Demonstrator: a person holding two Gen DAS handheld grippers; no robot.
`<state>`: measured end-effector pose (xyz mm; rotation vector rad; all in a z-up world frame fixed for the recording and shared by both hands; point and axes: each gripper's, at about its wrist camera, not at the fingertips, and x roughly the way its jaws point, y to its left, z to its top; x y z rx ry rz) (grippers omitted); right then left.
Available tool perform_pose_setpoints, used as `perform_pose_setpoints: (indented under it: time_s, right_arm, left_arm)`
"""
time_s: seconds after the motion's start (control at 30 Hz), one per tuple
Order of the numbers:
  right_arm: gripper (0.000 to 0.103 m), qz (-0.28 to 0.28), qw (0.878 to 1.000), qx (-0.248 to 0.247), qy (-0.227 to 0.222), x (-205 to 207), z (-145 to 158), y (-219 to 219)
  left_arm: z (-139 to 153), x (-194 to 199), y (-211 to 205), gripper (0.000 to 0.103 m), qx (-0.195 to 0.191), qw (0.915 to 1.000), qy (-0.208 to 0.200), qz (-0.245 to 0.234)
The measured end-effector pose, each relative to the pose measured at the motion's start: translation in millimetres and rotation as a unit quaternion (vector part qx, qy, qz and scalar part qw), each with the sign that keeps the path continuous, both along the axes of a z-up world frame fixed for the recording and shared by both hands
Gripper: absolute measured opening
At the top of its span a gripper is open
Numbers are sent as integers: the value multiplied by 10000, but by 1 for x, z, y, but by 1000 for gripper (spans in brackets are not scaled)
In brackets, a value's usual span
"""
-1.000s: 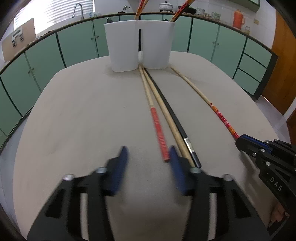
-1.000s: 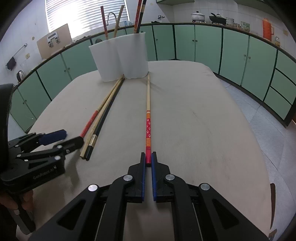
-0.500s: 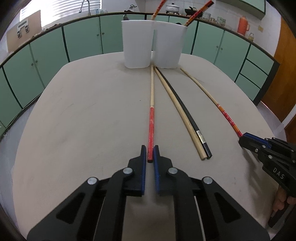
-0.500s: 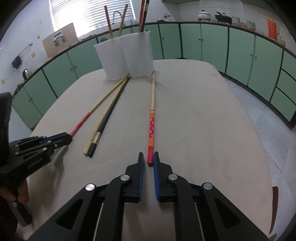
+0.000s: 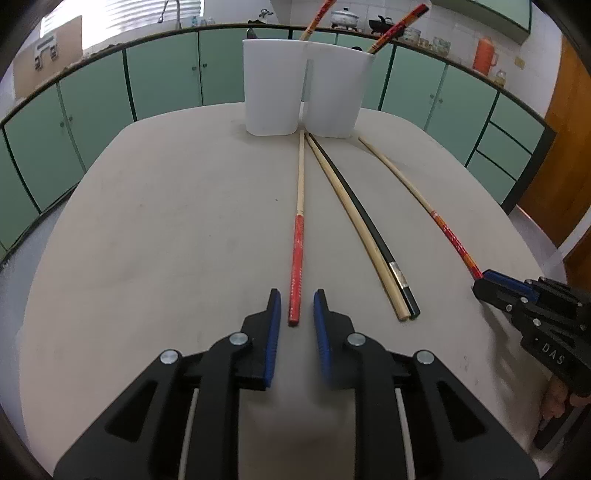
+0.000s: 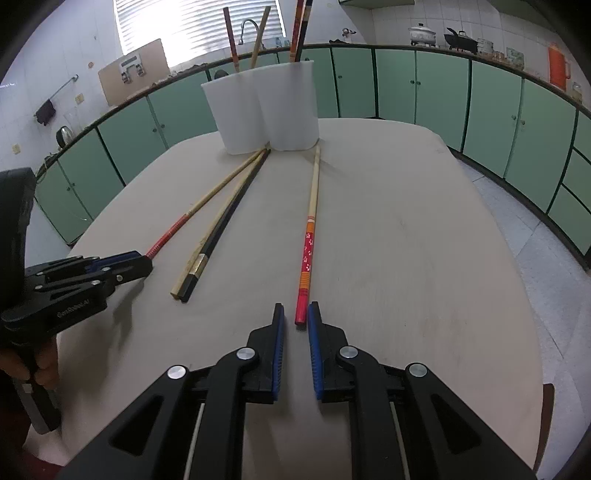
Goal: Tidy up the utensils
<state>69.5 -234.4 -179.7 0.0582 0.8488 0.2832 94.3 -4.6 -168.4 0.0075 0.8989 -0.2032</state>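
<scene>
The red-handled chopstick (image 5: 297,254) lies lengthwise on the table (image 5: 166,240), pale tip toward the white holder (image 5: 303,88) at the far edge, between the narrowly open left gripper (image 5: 295,308); the right gripper (image 6: 296,320) is also narrowly open.

Home kitchen: green cabinets (image 5: 166,81), faucet (image 6: 251,27), pots (image 6: 421,33).

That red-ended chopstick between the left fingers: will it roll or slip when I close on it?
The red-ended chopstick looks thin and rigid, likely light. Lying flat on the table, it may roll if nudged. The left gripper straddles only its tip, so it might pivot.
</scene>
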Motion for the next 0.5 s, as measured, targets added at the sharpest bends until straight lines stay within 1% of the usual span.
perform_pose_setpoints:
  time_s: [0.13,0.2,0.23,0.3,0.4,0.5]
  right_arm:
    - [13,-23,10000,-94,10,1,0,2]
    - [12,-33,9998,-193,-15,0,0,5]
    - [10,-43,9997,-238,-30,-1,0,6]
    - [7,-60,9997,-225,-24,-1,1,5]
    - [6,-60,9997,-220,-32,-2,2,3]
    - [6,-58,9998,-166,-94,-4,7,0]
  left_arm:
    - [0,1,-2,17,-4,10000,-4,29]
    - [0,1,-2,13,-20,10000,-7,42]
    - [0,1,-2,6,-37,10000,0,51]
    - [0,0,-1,6,-78,9999,0,68]
    - [3,-3,-2,5,-60,9999,-66,62]
    - [12,-10,-3,5,15,9997,-231,26]
